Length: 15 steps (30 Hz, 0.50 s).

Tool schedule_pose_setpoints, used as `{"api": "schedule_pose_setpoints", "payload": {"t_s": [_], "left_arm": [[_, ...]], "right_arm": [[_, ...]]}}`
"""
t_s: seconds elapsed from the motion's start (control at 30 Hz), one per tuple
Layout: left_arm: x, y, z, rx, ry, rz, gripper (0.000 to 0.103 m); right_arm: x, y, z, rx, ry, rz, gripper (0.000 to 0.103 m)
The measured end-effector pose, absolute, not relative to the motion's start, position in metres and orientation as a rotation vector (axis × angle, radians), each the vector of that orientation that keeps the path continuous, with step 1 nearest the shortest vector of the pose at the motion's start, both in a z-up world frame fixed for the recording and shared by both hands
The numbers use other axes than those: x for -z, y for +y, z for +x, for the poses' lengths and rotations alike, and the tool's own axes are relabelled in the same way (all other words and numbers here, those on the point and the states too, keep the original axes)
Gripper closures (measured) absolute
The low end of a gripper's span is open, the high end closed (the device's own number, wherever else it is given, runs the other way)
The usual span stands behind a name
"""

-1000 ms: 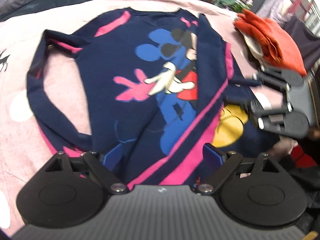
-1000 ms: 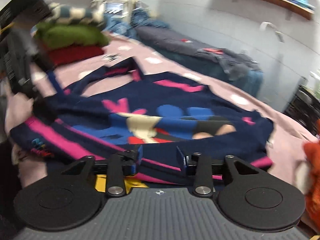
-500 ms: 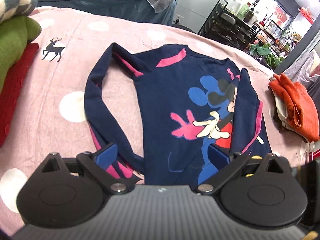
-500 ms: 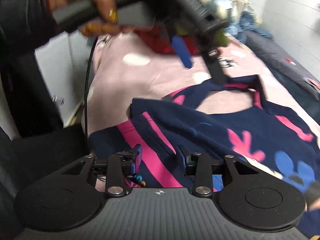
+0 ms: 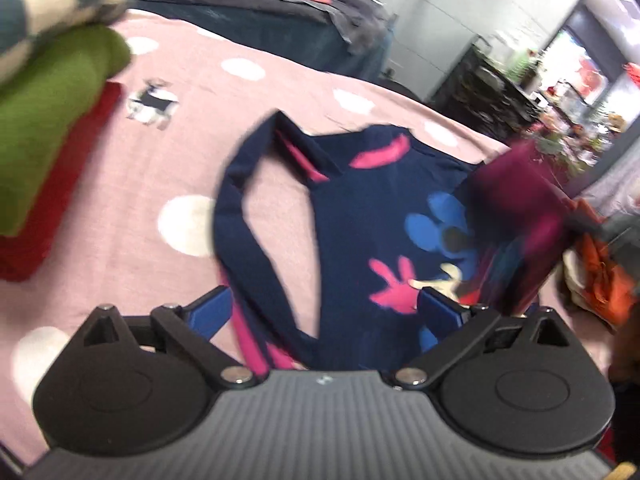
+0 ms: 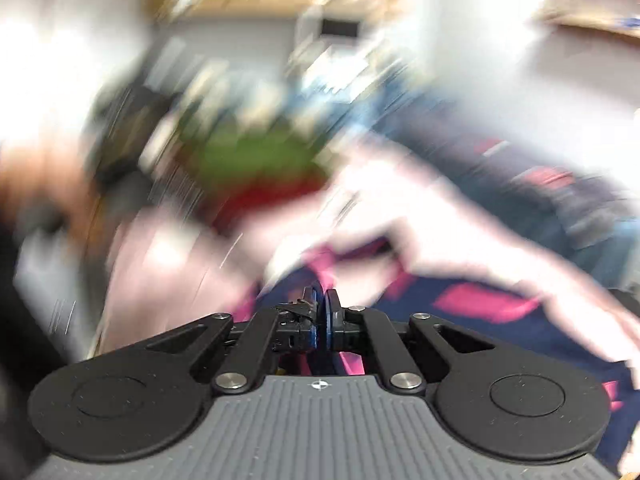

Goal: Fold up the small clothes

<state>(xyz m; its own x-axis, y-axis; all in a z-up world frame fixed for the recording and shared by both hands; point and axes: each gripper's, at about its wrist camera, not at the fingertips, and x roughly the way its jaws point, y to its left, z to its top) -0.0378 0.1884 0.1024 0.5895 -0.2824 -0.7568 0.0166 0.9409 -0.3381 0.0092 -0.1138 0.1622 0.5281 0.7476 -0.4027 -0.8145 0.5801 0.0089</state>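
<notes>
Navy sweater lies flat on the pink bed; left tool gapes empty, right tool closing, probably pinching its hem: lift evenly across the chest print.

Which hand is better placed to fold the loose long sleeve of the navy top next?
Left, probably. The left hand-held gripper stands wide open directly over the sleeve of the navy top. The right hand-held gripper is pinched together at the top's other edge; blur hides whether it holds cloth.
</notes>
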Motion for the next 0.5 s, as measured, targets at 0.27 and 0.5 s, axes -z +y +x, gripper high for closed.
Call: {"api": "schedule_pose_setpoints", "payload": {"t_s": [0.27,0.5], "left_arm": [[-0.099,0.211,-0.043,0.060,0.932,-0.329,0.002],[-0.091,0.204,-0.044,0.141,0.991,-0.335,0.002]], "right_arm": [[-0.124,-0.075,-0.050,-1.068,0.318,-0.355,0.096],[-0.053,-0.058,-0.101,-1.176,0.582,-0.354,0.080]]}}
